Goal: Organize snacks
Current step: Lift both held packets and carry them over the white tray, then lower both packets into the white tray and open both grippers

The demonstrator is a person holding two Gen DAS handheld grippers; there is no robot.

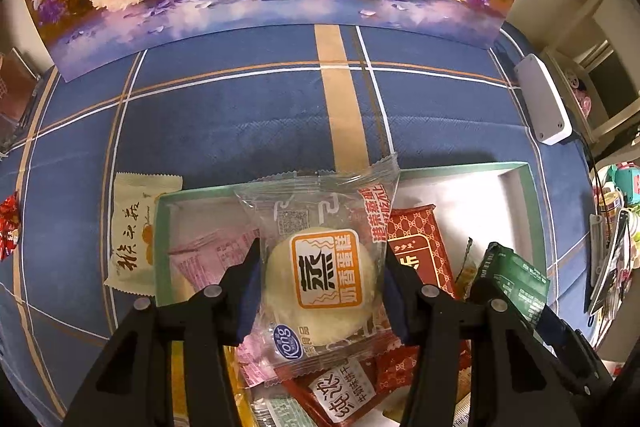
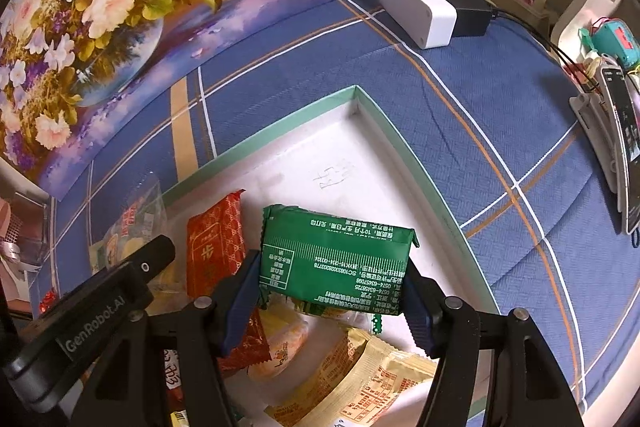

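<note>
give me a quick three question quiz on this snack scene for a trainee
1. True or false: the left gripper is shut on a clear-wrapped round cake.
2. What colour is the packet in the right gripper?
A. green
B. blue
C. pink
3. Fill in: the cream packet lies ____ the box, by its left wall.

Key: 1 true; 2 A; 3 outside.
</note>
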